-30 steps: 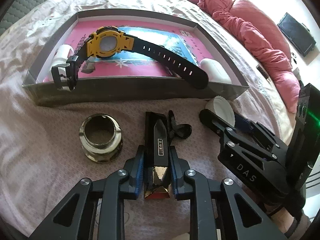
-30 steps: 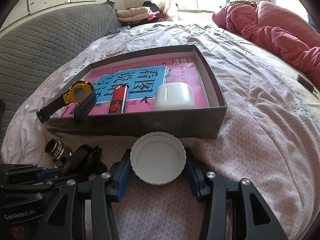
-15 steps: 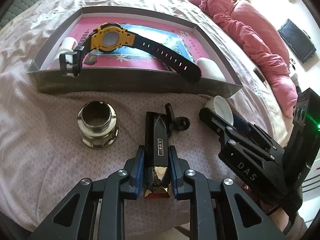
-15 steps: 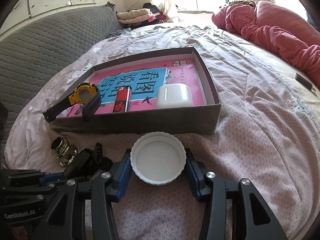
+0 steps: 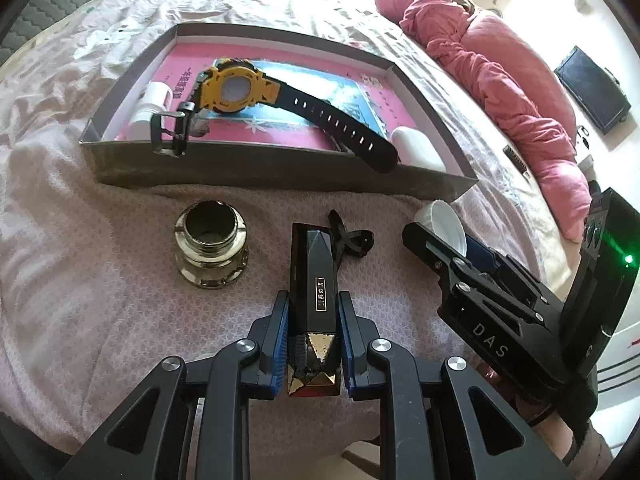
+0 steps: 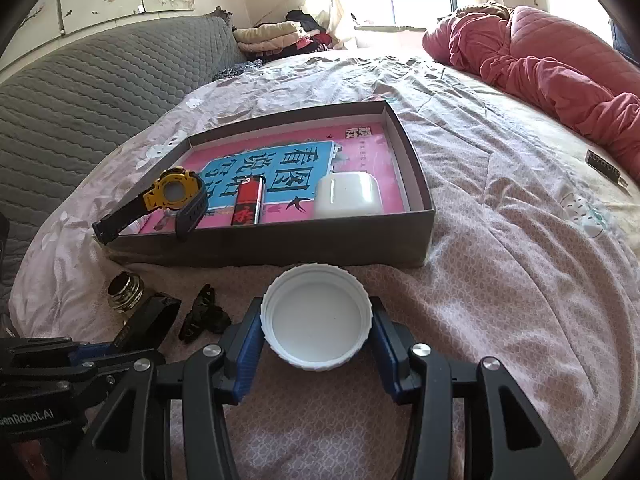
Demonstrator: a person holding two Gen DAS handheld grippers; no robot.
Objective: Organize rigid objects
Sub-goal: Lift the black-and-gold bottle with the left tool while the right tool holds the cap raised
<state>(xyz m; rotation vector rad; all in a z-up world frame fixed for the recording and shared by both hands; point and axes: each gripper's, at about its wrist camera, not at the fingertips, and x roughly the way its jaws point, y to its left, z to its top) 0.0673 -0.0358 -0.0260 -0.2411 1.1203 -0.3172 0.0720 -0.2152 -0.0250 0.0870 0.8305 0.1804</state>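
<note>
My left gripper is shut on a black faceted case with a gold end, which points toward the box. A white ribbed lid sits hollow side up, with my right gripper shut on it, just in front of the grey box. The lid also shows at the right of the left wrist view. Inside the box lie a yellow watch, a red lighter, a white earbud case and a small white bottle.
On the pink bedspread before the box stand a metal ring fitting and a black clip. A pink quilt is bunched at the far right. A grey padded headboard runs along the left.
Both grips hold as before. The left wrist view has drifted slightly, so the box and the metal ring sit a little higher in it.
</note>
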